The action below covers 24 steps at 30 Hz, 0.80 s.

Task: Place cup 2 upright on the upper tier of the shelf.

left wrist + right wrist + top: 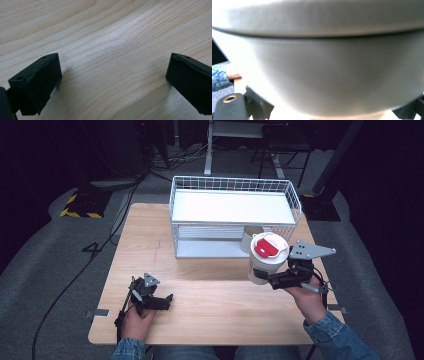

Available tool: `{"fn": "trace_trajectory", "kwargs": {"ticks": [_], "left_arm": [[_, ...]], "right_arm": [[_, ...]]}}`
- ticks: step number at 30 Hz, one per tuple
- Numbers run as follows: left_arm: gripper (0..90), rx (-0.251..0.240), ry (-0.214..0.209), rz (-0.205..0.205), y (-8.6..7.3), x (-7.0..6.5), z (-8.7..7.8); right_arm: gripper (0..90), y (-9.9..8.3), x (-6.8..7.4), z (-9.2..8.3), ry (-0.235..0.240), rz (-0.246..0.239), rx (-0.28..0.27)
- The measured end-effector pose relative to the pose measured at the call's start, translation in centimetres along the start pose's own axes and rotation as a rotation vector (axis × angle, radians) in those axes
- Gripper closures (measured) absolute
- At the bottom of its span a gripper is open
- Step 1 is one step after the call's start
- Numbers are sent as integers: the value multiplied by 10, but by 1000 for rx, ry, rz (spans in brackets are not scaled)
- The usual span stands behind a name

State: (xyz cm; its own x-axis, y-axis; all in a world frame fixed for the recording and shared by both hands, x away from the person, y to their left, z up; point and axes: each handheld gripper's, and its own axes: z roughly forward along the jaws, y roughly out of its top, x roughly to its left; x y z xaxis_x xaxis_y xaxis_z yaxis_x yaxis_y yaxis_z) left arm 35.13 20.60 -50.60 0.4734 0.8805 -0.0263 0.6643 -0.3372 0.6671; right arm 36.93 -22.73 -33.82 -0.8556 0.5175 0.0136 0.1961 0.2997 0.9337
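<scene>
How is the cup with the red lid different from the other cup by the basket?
The lidded cup is white, has a red-and-white lid, and is held by the right gripper. The other cup looks tan, has no lid, and stands under the wire shelf. Both are upright paper cups.

The table (200, 290) is pale wood with a clear grain and a smooth, matt finish, seen close between the left gripper (112, 82) fingers (37, 82), which are matt black plastic. The cup (262, 267) between the right gripper (272, 281) fingers looks like smooth white paper, its lid (270, 246) white plastic with a glossy red tab. The rack (235, 215) beyond is white-coated wire.
</scene>
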Motion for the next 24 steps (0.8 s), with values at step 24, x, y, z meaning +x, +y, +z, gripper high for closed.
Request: {"fn": "trace_trajectory", "kwargs": {"ticks": [24], "left_arm": [[4,1,-10,8,1,1,1]], "right_arm": [[126,68,-28,18,-39,-10,-28]]}}
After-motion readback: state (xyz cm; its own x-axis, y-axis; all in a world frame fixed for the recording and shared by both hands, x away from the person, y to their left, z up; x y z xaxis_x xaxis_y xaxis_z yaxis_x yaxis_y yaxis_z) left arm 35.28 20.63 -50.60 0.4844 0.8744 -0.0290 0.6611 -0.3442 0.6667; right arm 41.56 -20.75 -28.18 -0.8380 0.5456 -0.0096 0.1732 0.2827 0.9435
